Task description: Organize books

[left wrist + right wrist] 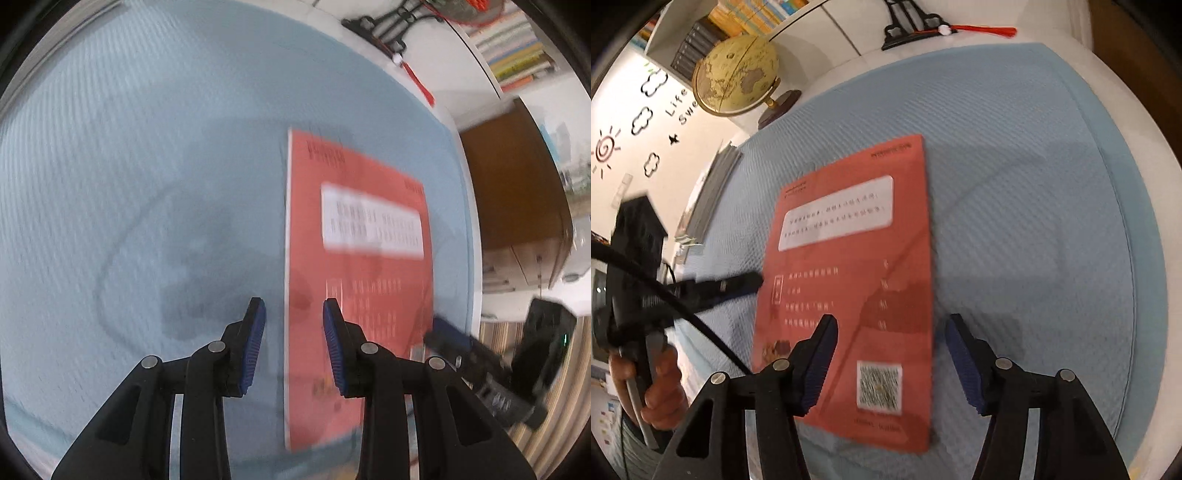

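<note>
A thin red book (354, 295) with a white label lies flat on the blue mat (147, 184). My left gripper (294, 310) hovers over the book's left edge, its jaws a narrow gap apart with nothing between them. In the right wrist view the same red book (857, 288) shows a QR code near its lower end. My right gripper (892, 325) hangs above that lower half, open and holding nothing. The left gripper's fingers (738, 284) reach toward the book's left edge, with a hand (661, 380) on the handle. The other gripper's fingers (448, 332) appear blurred at the book's lower right.
A globe (735, 74) stands at the mat's far left corner, below a shelf of books (757, 14). A black stand with a red tassel (912, 26) sits behind the mat. Flat grey items (713, 192) lie along the left edge. A brown cabinet (517, 177) stands beyond the table.
</note>
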The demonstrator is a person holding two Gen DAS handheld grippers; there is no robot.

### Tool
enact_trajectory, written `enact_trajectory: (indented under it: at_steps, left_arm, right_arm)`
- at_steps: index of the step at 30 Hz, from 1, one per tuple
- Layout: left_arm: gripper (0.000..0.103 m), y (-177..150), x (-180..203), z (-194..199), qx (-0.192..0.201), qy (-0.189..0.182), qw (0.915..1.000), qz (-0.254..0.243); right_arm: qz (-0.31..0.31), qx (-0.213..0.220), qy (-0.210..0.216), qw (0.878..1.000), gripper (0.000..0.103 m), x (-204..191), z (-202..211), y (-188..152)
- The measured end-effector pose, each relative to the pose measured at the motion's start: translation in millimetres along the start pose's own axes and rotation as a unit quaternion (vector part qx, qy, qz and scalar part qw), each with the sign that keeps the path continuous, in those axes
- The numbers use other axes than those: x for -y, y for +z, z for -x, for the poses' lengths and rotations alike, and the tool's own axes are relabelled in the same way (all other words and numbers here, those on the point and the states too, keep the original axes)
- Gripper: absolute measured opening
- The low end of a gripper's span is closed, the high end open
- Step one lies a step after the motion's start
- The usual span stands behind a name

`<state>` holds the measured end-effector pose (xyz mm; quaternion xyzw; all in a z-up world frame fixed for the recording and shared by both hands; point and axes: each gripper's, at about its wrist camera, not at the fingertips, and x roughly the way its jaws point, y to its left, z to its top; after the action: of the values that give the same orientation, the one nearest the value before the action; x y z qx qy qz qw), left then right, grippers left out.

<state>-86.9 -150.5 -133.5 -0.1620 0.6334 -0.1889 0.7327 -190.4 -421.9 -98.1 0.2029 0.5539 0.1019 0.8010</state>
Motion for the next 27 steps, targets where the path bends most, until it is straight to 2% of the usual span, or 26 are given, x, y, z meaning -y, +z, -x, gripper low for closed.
enact_trajectory:
  at_steps: [3, 6, 9, 12, 15, 17, 19, 21, 22, 24, 27]
  left_arm:
    - [0.029, -5, 14, -10, -0.003, -0.01, 0.9999, -0.01]
    - [0.029, -1, 28, -17, 0.007, 0.014, 0.9994, -0.032]
    - [0.029, 3, 27, -18, 0.007, 0.01, 0.9995, -0.031]
    - [0.029, -1, 12, -10, 0.007, -0.015, 0.9998, -0.014]
    - [0.029, -1, -4, -5, 0.004, -0.046, 0.9989, 0.006]
    - [0.029, -1, -13, -3, 0.0, -0.065, 0.9978, 0.017]
    - [0.029, -3, -22, 3, -0.003, -0.072, 0.9971, 0.023]
    - [0.029, -4, -24, 10, 0.007, -0.061, 0.9978, 0.024]
    - [0.029, -5, -26, 18, 0.017, -0.036, 0.999, 0.017]
    - [0.029, -10, -35, 37, 0.037, -0.011, 0.999, 0.02]
    - [0.029, -13, -61, 67, 0.071, -0.008, 0.996, 0.054]
  right_arm:
    - [0.0, 0.009, -0.002, 1.0, 0.059, -2, 1, -4]
    - [0.011, 0.006, -0.011, 1.0, 0.061, -11, -5, 5]
    - [0.006, 0.003, -0.008, 1.0, 0.061, -11, -6, 9]
    - [-0.036, 0.0, 0.049, 0.998, 0.061, 1, 4, 12]
    - [-0.057, 0.016, 0.114, 0.992, 0.061, 3, 24, 14]
    - [-0.058, 0.03, 0.169, 0.983, 0.061, -4, 41, 17]
    - [-0.05, 0.042, 0.237, 0.969, 0.061, -16, 56, 23]
    - [-0.039, 0.042, 0.284, 0.957, 0.06, -31, 64, 28]
    - [-0.03, 0.038, 0.301, 0.952, 0.06, -42, 65, 31]
    - [-0.009, 0.035, 0.319, 0.947, 0.06, -64, 66, 35]
    - [0.033, 0.023, 0.332, 0.942, 0.06, -105, 62, 42]
